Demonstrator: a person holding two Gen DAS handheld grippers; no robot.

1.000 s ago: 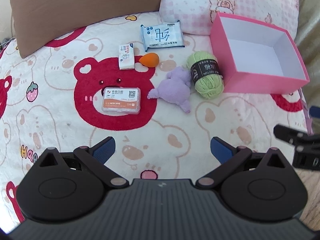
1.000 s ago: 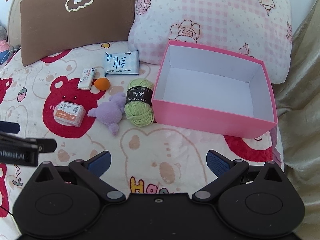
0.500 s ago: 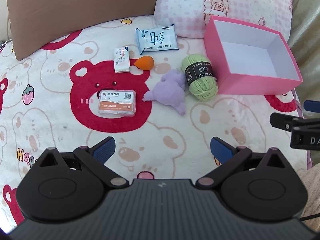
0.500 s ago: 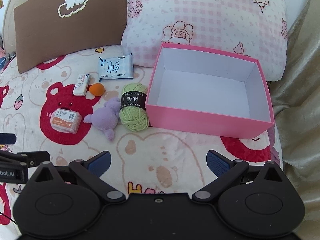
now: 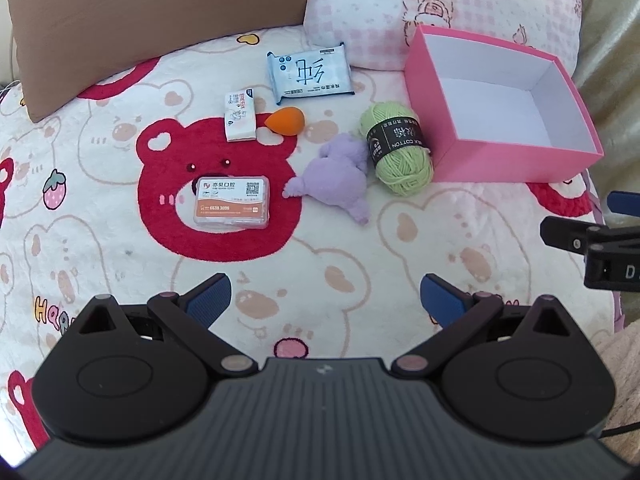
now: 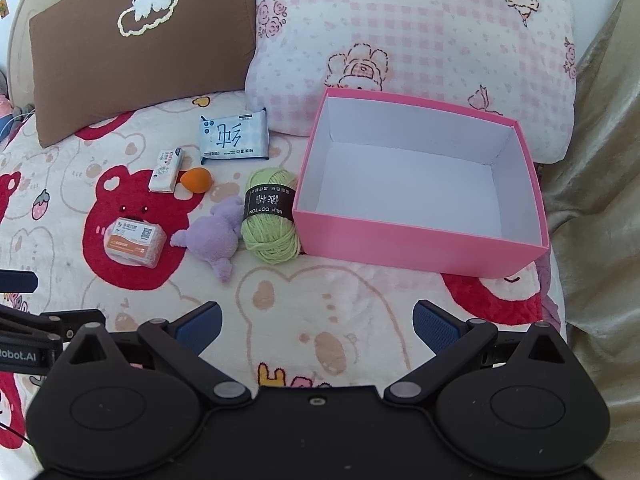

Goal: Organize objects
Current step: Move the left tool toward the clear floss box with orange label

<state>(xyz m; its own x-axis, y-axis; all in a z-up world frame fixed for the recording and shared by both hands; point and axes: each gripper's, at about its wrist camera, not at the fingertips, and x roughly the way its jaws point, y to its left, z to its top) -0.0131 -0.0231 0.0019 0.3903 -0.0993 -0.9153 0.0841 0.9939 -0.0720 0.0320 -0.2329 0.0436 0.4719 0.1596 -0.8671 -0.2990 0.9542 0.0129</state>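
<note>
An empty pink box (image 5: 516, 158) (image 6: 416, 240) with a white inside sits on the bed at the right. Left of it lie a green yarn ball (image 5: 400, 148) (image 6: 270, 220), a purple plush toy (image 5: 340, 180) (image 6: 214, 236), an orange sponge (image 5: 285, 121) (image 6: 196, 179), a small white carton (image 5: 240, 116) (image 6: 167, 170), a blue wipes pack (image 5: 310, 72) (image 6: 234, 138) and a clear orange-label case (image 5: 232, 202) (image 6: 134, 242). My left gripper (image 5: 325, 303) and right gripper (image 6: 316, 324) are both open and empty, held above the blanket short of the objects.
The bear-print blanket (image 5: 100, 240) covers the bed. A brown pillow (image 5: 152, 20) and a pink checked pillow (image 6: 420, 32) lean at the back. Beige fabric (image 6: 600, 200) lies at the right edge. The right gripper's finger shows in the left wrist view (image 5: 592, 240).
Both grippers have drawn back and tilted up a little, so the objects and box sit lower and nearer in view. Nothing on the bed has moved. Both grippers stay open.
</note>
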